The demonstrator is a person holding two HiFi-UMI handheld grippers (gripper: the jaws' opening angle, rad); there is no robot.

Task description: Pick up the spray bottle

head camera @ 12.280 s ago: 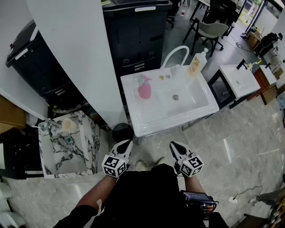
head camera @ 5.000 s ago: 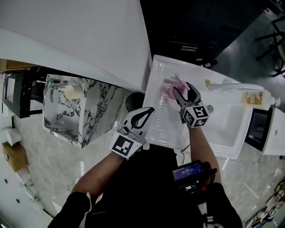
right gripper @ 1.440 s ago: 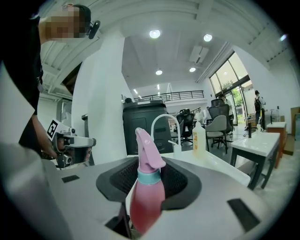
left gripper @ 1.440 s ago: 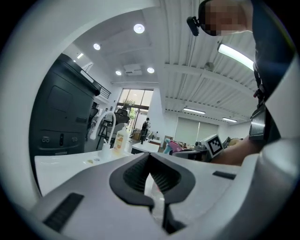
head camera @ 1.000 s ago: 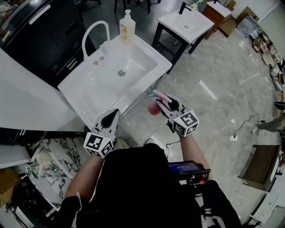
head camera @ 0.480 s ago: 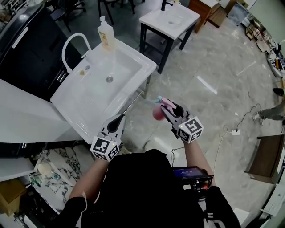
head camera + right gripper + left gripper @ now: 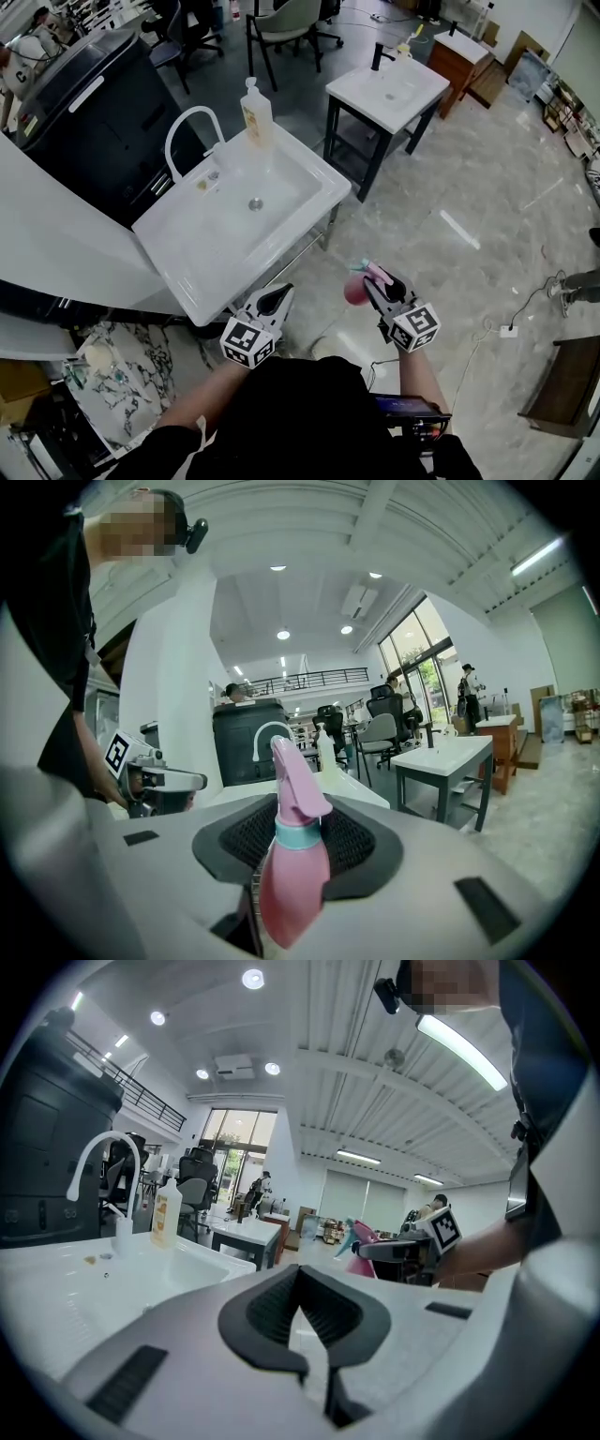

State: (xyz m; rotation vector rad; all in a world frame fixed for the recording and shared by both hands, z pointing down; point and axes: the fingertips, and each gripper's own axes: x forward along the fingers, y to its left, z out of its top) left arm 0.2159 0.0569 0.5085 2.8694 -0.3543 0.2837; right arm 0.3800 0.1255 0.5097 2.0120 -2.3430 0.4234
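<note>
The pink spray bottle (image 7: 356, 289) with a teal collar and pink trigger head hangs over the floor, to the right of the white sink (image 7: 202, 267). My right gripper (image 7: 380, 284) is shut on its body; in the right gripper view the bottle (image 7: 292, 874) stands upright between the jaws of that gripper (image 7: 295, 822). My left gripper (image 7: 278, 298) hovers near the sink's front corner, its jaws closed together with nothing between them. The left gripper view shows this gripper (image 7: 302, 1283) and, off to the right, the bottle (image 7: 361, 1244) in the right gripper (image 7: 403, 1251).
The sink carries a curved white faucet (image 7: 192, 131) and a soap bottle (image 7: 255, 112) at its back. A small white washstand (image 7: 389, 94) stands to the right, a black cabinet (image 7: 84, 122) behind, a marble stand (image 7: 122, 375) at the lower left. Marble floor lies under both grippers.
Both grippers have drawn back from the sink, toward me. The right one still carries the spray bottle, now farther from the sink over the floor.
</note>
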